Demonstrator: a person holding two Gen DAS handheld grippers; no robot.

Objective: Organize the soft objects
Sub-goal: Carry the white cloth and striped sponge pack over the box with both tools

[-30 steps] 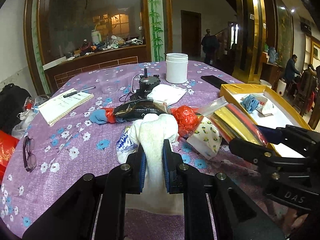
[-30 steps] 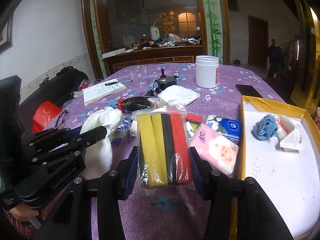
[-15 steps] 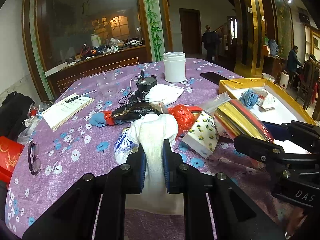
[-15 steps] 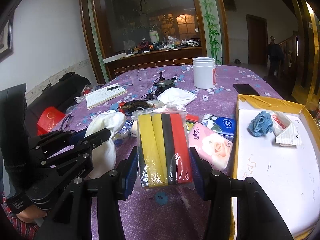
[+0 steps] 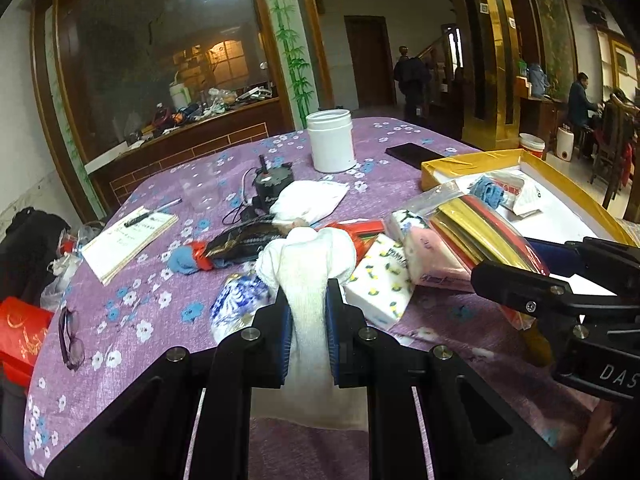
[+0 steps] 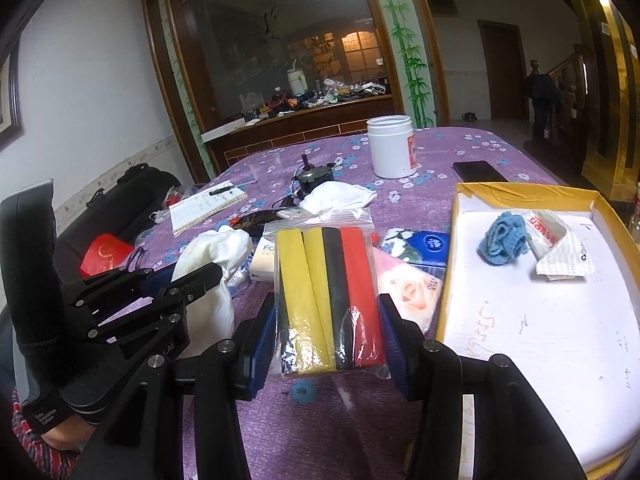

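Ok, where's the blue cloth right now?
In the right wrist view the blue cloth lies in the far part of the yellow box, on the right side, touching a crumpled packet.

Left gripper [image 5: 307,300] clamped tight on the white sock [image 5: 308,264], blue pads pressing both its sides, held above the table at near left. Right gripper [image 6: 327,320] closed wide on the clear bag of foam strips [image 6: 326,280], pads against both bag edges. Both point far; the right one sits just right of the left, apart.
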